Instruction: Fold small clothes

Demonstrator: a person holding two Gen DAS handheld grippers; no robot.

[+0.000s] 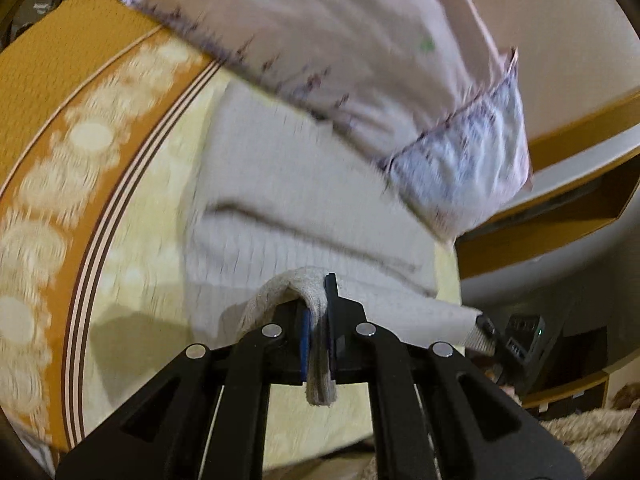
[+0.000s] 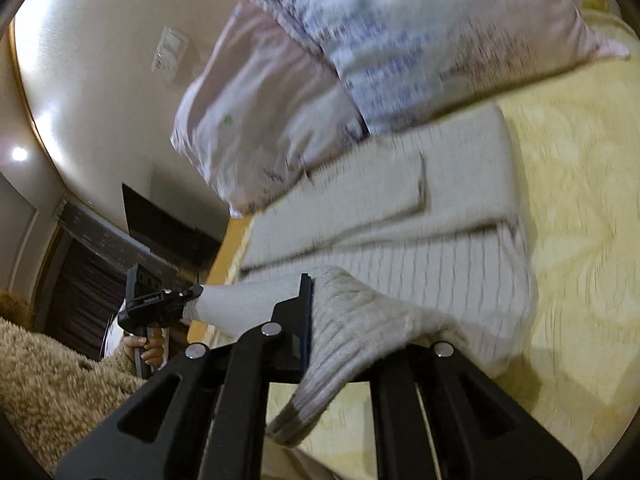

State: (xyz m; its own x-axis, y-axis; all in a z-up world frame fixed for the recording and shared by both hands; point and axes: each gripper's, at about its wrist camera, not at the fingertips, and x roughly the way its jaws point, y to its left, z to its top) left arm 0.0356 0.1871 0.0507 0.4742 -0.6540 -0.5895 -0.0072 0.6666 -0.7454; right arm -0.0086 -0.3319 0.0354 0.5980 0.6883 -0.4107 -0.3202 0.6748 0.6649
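A grey ribbed knit garment [image 1: 296, 208] lies partly folded on a yellow bedspread [image 1: 136, 264]. My left gripper [image 1: 320, 320] is shut on its near hem, and a fold of knit hangs between the fingers. My right gripper [image 2: 316, 320] is shut on another corner of the same garment [image 2: 400, 216], with the ribbed cuff [image 2: 300, 412] draped over the right finger. The right gripper also shows in the left wrist view [image 1: 486, 326] at the garment's right end, and the left gripper shows in the right wrist view [image 2: 192, 294] at its left end.
A pink pillow with a blue-patterned border [image 1: 360, 60] lies just beyond the garment; two pillows show in the right wrist view [image 2: 420, 40]. The bedspread's orange patterned border [image 1: 60, 152] runs on the left. A wooden bed frame [image 1: 560, 208] and a fuzzy brown sleeve [image 2: 52, 380] are nearby.
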